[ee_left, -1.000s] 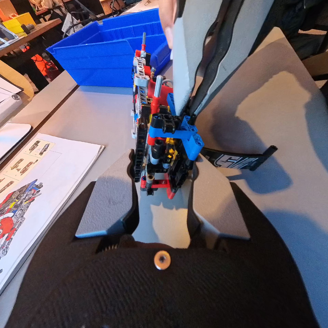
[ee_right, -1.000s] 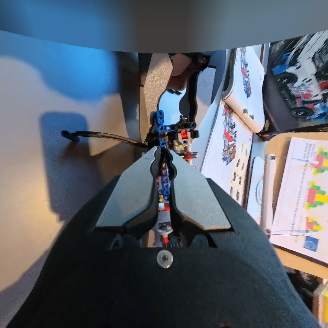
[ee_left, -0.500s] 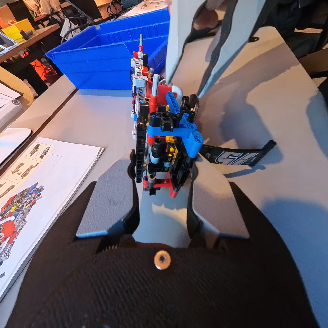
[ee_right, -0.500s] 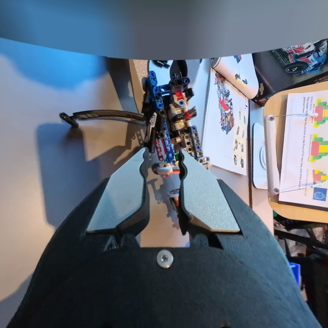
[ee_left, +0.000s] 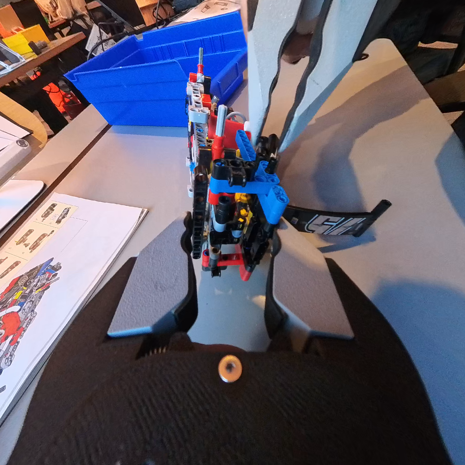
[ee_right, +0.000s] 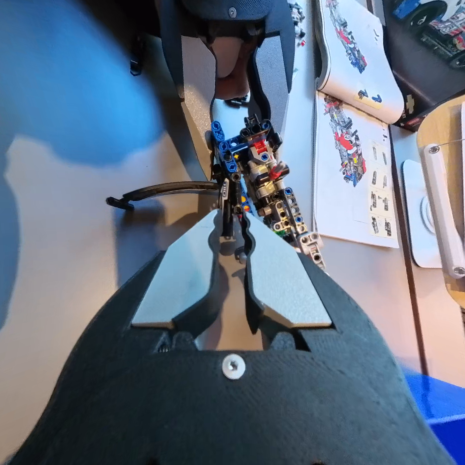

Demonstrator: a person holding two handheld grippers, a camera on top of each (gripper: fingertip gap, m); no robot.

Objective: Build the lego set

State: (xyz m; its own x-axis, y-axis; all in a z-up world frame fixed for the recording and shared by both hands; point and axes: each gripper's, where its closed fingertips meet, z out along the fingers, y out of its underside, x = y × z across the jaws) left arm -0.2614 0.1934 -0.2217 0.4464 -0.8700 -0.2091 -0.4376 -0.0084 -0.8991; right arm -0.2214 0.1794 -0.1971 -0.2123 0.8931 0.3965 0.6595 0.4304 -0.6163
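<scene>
While the lego model (ee_left: 226, 191) is standing at frame centre, its long axis running away up the frame, the left gripper (ee_left: 230, 241) is clamping its near end; the right gripper (ee_left: 270, 147), fingers narrowly apart, is straddling a black piece (ee_left: 268, 148) at upper right.

Lego model (ee_left: 232, 191) between hand-held gripper (ee_left: 230, 231) fingers

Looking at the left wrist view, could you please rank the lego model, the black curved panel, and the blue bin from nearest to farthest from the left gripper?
1. The lego model, standing on the table between the fingers of the left gripper.
2. The black curved panel, lying just right of the model.
3. The blue bin, behind the model at the table's far left.
</scene>
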